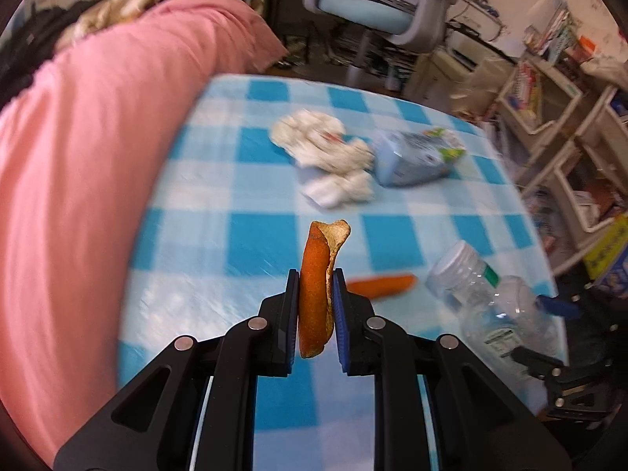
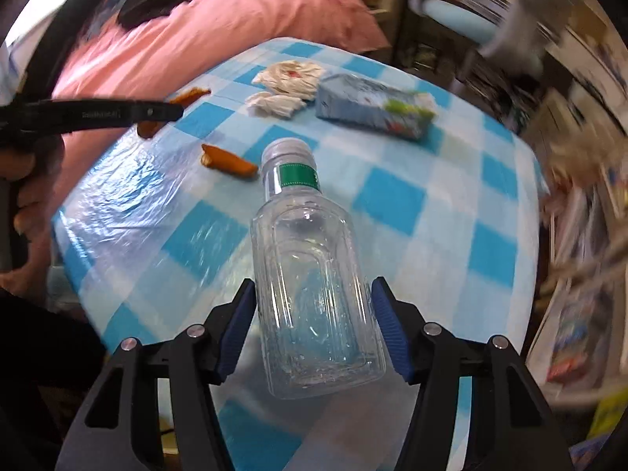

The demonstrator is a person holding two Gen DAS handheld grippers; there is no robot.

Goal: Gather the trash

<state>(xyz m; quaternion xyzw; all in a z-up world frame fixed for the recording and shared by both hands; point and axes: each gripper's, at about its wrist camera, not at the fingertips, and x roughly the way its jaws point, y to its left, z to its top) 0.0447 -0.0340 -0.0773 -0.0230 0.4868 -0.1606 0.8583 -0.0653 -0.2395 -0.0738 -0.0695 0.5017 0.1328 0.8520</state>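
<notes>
Trash is scattered over the blue-checked tablecloth (image 2: pixel 392 196), which hangs off a small table beside the pink blanket (image 1: pixel 98 137); I go big to small. Clear plastic bottle (image 2: pixel 314 294), cap on, lies on its side near the table's near edge with my right gripper (image 2: pixel 314 325) straddling its lower body, blue pads at both flanks and seemingly touching, though I can't tell if they squeeze; that's the widest flat section, so likely the safest place to clamp. Blue tissue pack (image 2: pixel 373 106) sits at the far side, crumpled white tissues (image 2: pixel 286 82) just beside it, touching or nearly. My left gripper (image 1: pixel 314 314) is clamped on a curled orange peel (image 1: pixel 316 286), held upright between the pads and lifted off the cloth, probably to carry it away. Second peel (image 2: pixel 227 163) lies flat near the bottle cap. Room: cloth centre is bare, open air above; blanket crowds the left, shelves and a chair (image 1: pixel 373 8) crowd the far right.
</notes>
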